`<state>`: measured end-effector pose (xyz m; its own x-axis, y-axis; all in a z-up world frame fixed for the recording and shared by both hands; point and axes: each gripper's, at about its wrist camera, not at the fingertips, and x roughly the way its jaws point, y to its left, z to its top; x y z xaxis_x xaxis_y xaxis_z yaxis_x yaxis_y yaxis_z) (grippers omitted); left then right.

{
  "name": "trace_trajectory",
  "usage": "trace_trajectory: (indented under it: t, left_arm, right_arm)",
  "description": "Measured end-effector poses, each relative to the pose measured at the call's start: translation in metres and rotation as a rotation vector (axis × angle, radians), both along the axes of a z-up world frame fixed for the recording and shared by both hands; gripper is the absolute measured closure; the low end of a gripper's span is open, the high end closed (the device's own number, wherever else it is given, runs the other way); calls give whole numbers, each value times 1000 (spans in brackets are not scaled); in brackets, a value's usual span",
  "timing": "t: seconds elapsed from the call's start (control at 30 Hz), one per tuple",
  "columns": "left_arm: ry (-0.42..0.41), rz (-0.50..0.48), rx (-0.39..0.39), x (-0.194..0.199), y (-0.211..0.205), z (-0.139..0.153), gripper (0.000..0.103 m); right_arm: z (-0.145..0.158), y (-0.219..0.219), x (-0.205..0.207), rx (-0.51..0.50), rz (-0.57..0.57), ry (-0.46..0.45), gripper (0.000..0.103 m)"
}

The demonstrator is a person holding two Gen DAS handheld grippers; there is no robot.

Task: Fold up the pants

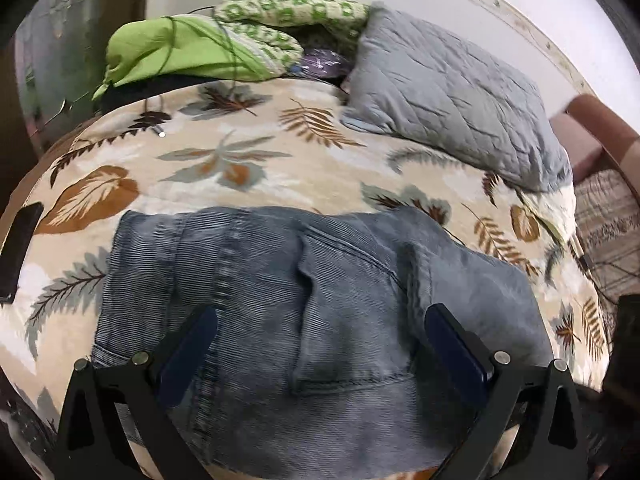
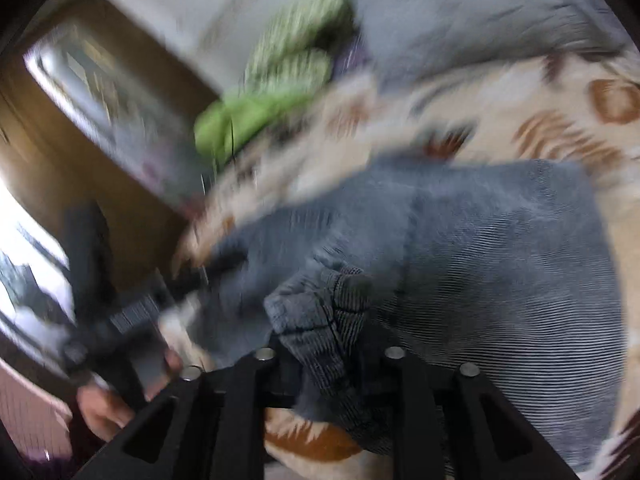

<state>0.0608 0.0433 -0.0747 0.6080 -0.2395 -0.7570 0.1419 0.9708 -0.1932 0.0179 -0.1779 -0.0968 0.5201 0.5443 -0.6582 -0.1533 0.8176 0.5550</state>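
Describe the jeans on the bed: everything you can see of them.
The jeans are faded blue-grey denim with a fine ribbed weave, lying folded on the leaf-print bedspread. A back pocket and stitched seams face up. The open left gripper hovers over them, touching nothing. In the blurred right wrist view, a bunched edge sits between the right gripper fingers; whether they still pinch it is unclear.

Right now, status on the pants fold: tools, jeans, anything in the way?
Left tool open above jeans, holding nothing. Right tool has bunched denim between its fingers; view blurred, grip unclear. Grey pillow and dark phone lie clear of jeans.
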Motion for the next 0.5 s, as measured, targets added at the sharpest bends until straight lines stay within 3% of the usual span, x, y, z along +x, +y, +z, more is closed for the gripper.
trace_trajectory:
  t: [0.07, 0.13, 0.23, 0.3, 0.4, 0.5]
  left_arm:
    - [-6, -2, 1, 2, 8, -6, 0]
    - [-4, -8, -18, 2, 15, -7, 0]
    - [-33, -30, -25, -1, 16, -4, 0]
    - [-56, -48, -22, -4, 14, -1, 0]
    - [-76, -75, -26, -5, 4, 1, 0]
    - [-58, -122, -14, -6, -19, -4, 0]
  right_arm:
    - [-9, 15, -1, -54, 54, 42, 62]
    - [-8, 11, -7, -52, 70, 28, 56]
    - [2, -13, -20, 84, 95, -15, 51]
    - [16, -30, -25, 175, 85, -79, 39]
    - [27, -71, -46, 295, -20, -181, 30]
    - [18, -102, -48, 309, -182, -152, 30]
